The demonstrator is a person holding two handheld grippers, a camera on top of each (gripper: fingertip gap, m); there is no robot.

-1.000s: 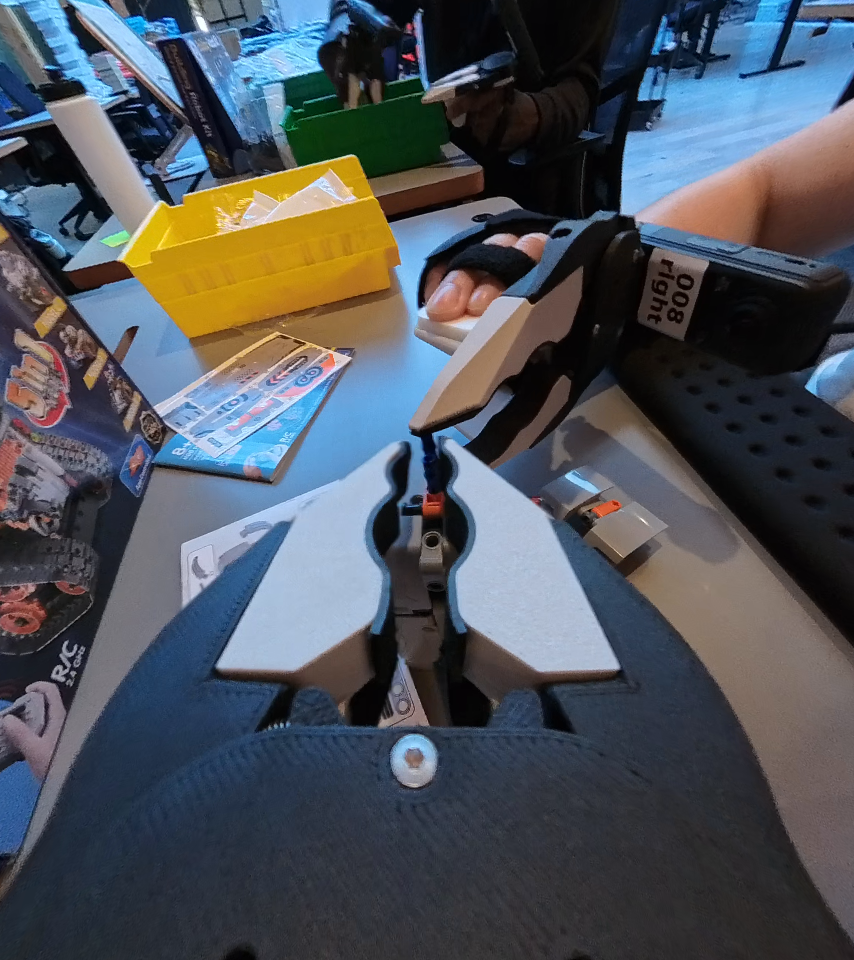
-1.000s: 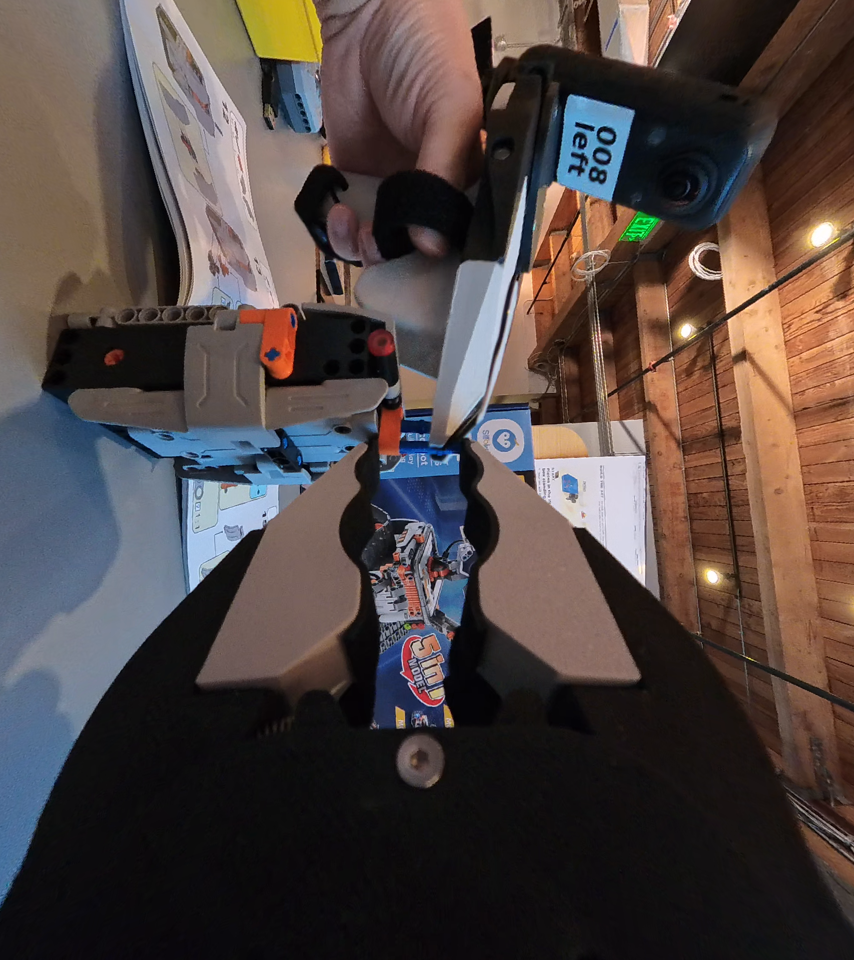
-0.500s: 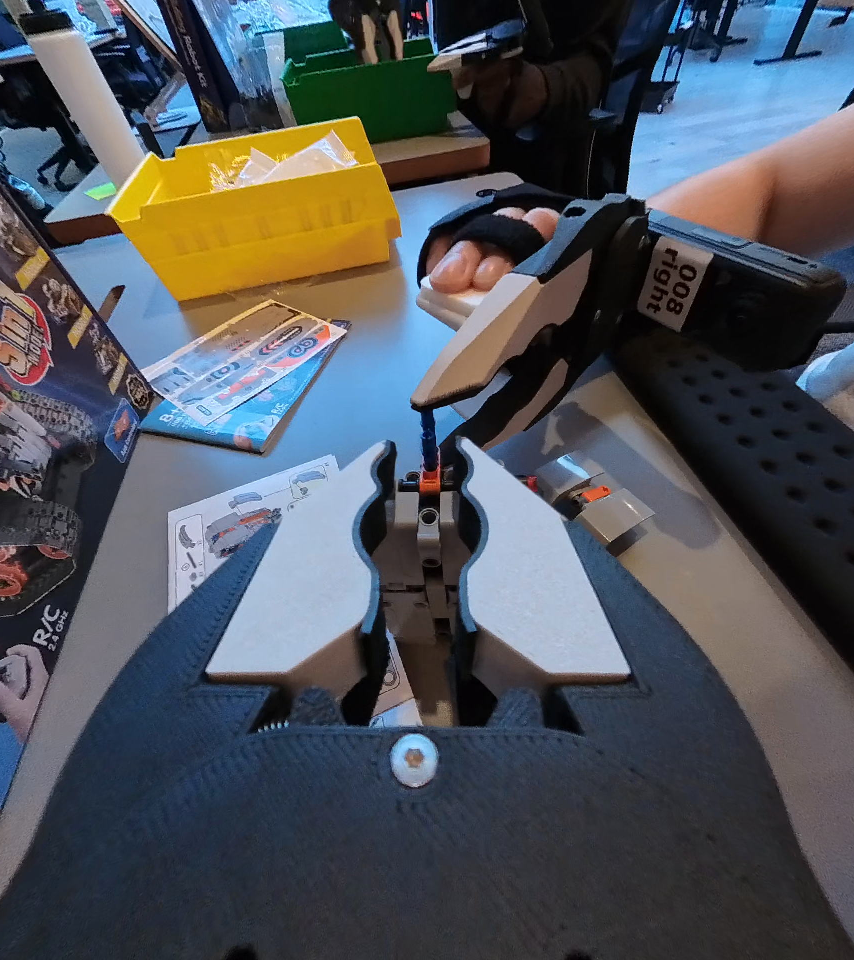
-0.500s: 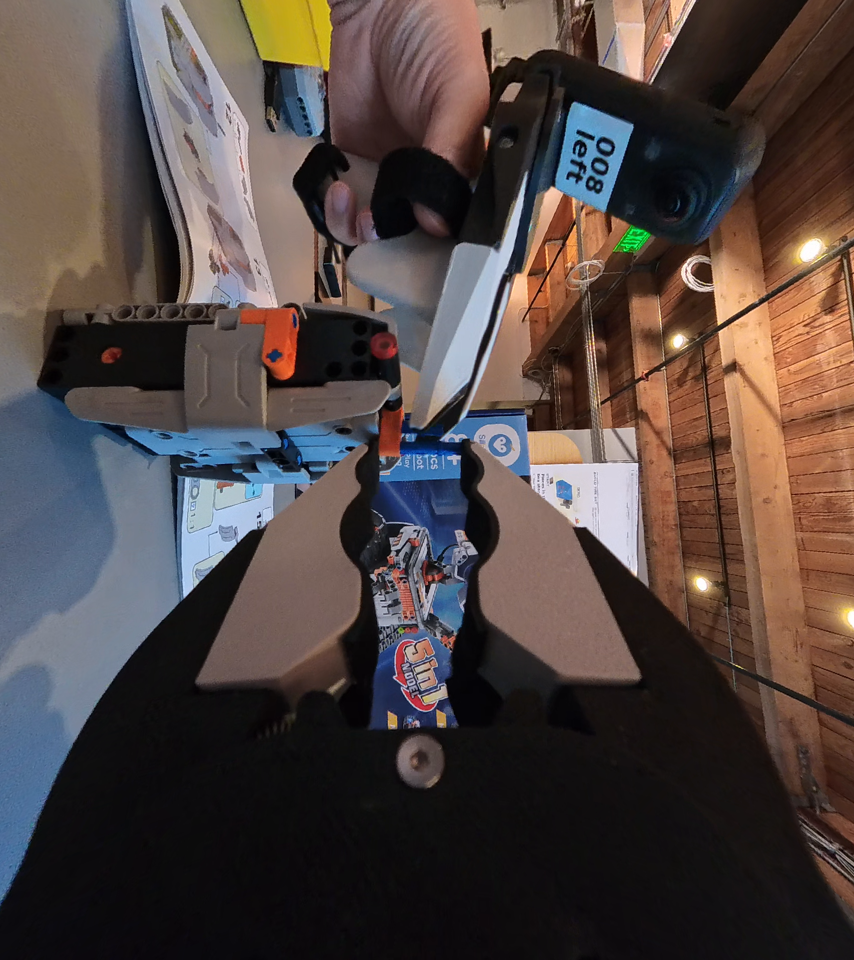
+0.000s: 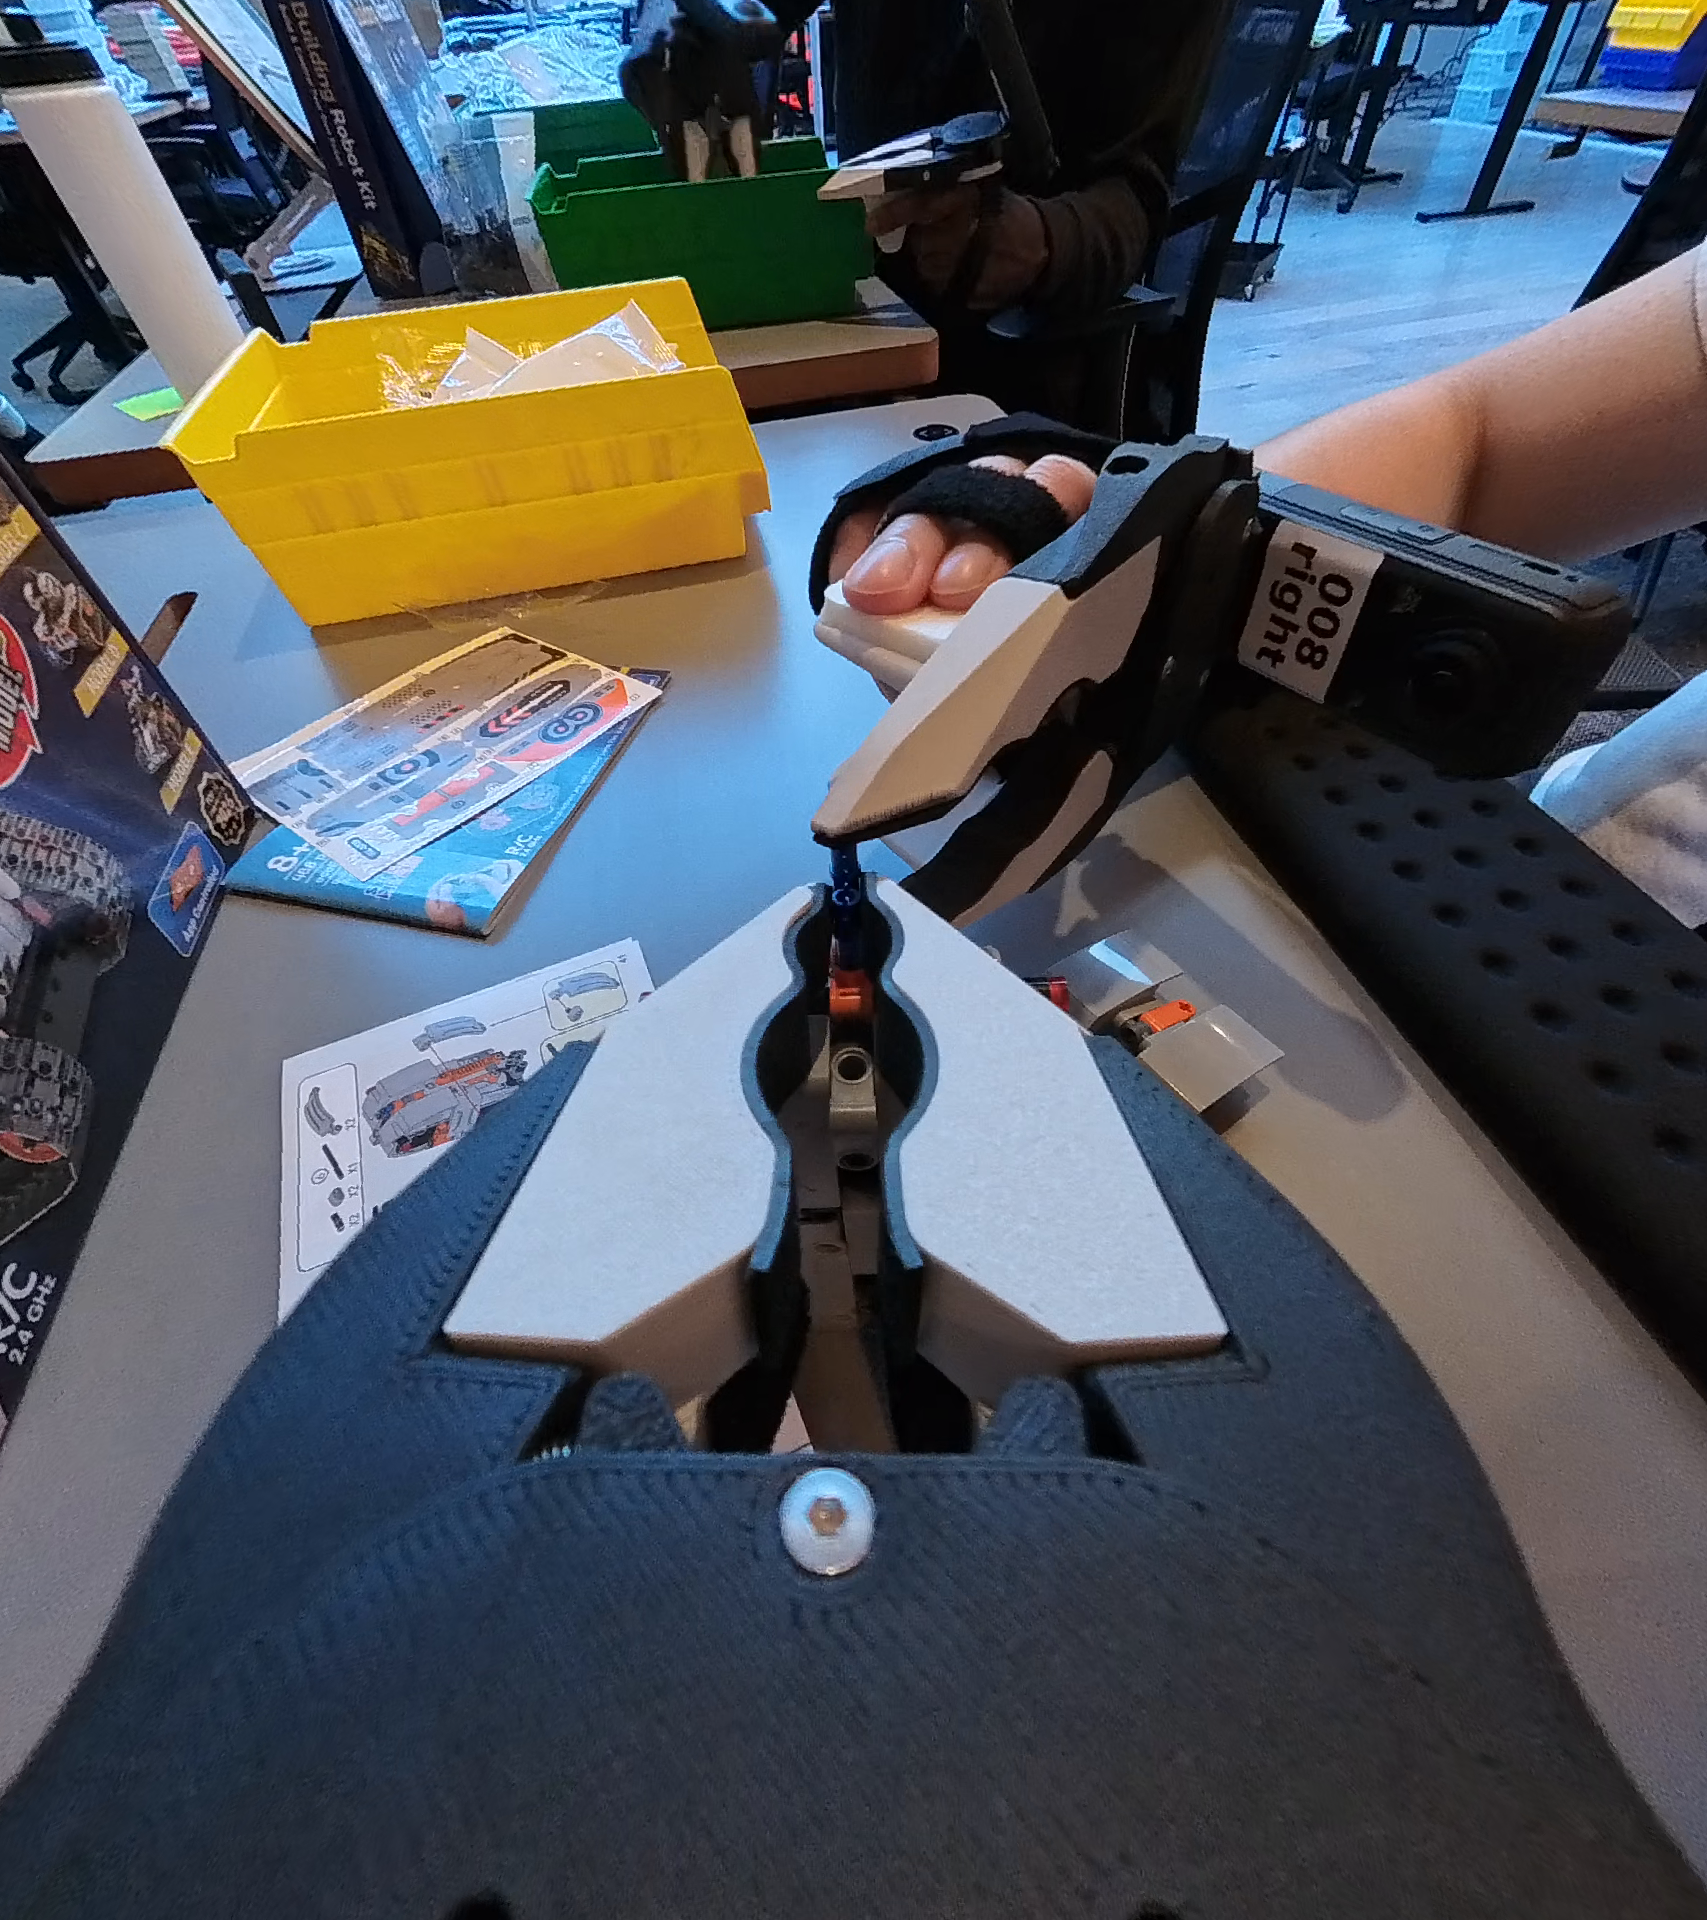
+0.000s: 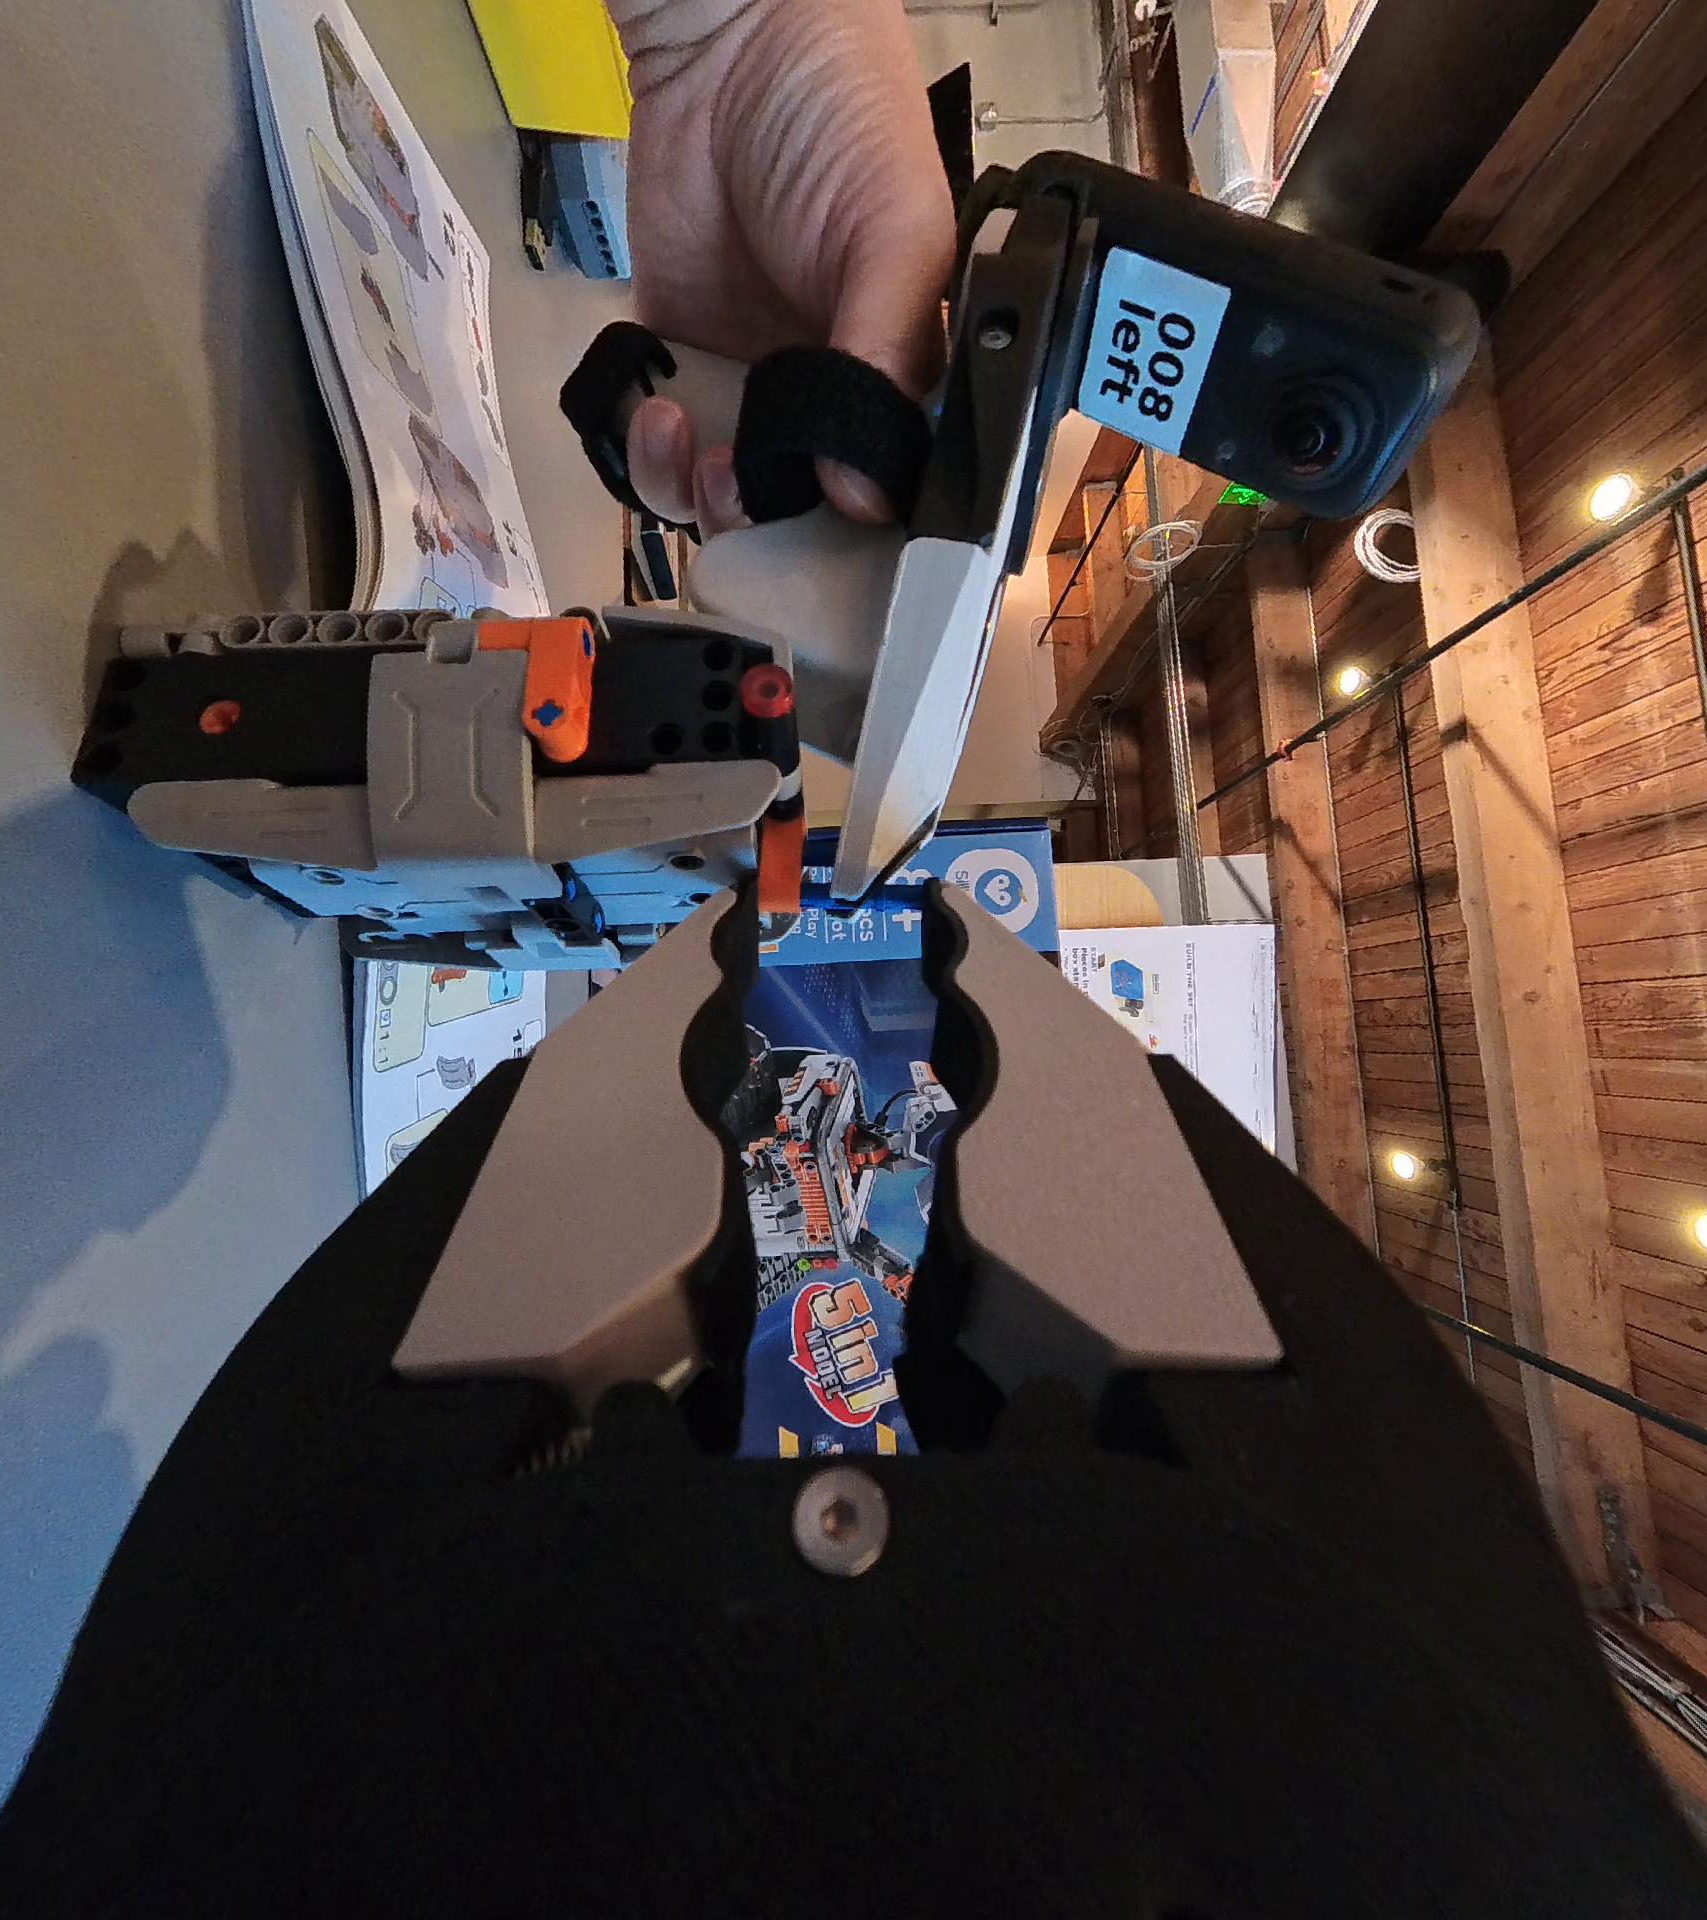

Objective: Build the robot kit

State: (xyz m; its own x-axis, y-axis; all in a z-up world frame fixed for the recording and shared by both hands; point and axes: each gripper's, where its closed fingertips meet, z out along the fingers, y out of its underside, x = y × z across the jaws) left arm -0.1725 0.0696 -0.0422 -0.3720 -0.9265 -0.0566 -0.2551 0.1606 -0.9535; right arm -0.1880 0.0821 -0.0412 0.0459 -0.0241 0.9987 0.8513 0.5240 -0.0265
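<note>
My left gripper (image 5: 844, 896) is shut on a thin blue pin (image 5: 843, 871) that stands upright in an orange connector (image 5: 849, 992) on a grey, black and orange brick model (image 6: 454, 748). The model rests on the grey table (image 5: 724, 790) and also shows between my left fingers (image 5: 851, 1091). My right gripper (image 6: 838, 902) is open, its jaws a short way apart. One fingertip touches the orange connector (image 6: 781, 862). In the left wrist view the right gripper (image 5: 875, 862) reaches in from the right, its upper fingertip on the pin's top. In the right wrist view the left gripper (image 6: 870, 883) shows edge-on, and the pin is hard to make out there.
A yellow bin (image 5: 475, 447) with clear bags stands behind, a green bin (image 5: 703, 229) farther back. A kit box (image 5: 18, 935) stands at the left. A booklet (image 5: 454, 769) and instruction sheet (image 5: 433, 1091) lie on the table. A black perforated pad (image 5: 1555, 1039) lies at the right. Less than 4 cm separates the two grippers' tips.
Both grippers have stayed at the pin. The left gripper has tilted and shifted a little, and the right view has drawn slightly closer to the model.
</note>
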